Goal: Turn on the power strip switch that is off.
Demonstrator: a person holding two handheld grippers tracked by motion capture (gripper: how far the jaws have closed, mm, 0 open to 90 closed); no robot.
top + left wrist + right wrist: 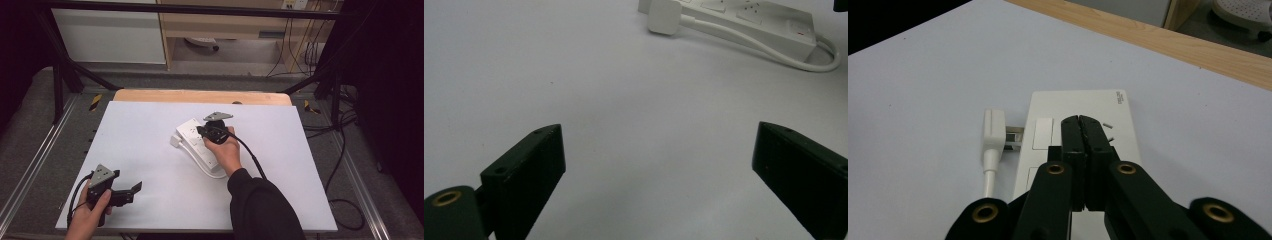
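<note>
A white power strip (196, 145) lies near the middle of the white table, and its white cable (215, 174) loops back along its side. The cable's plug (993, 132) lies flat on the table beside the strip's far end, prongs turned toward the strip's side. My right gripper (1081, 121) hovers just over the strip's top face (1120, 125), jaws pressed together with nothing between them; a hand holds it (205, 131). My left gripper (132, 193) rests near the table's front left corner, its jaws wide apart over bare table. The left gripper view shows the strip (754, 20) and plug (664, 17) farther off.
The white table top (140, 140) has a bare wooden strip (200, 96) along its far edge. Black frame bars (60, 65) stand around the table. Cables (345, 165) trail on the floor at the right.
</note>
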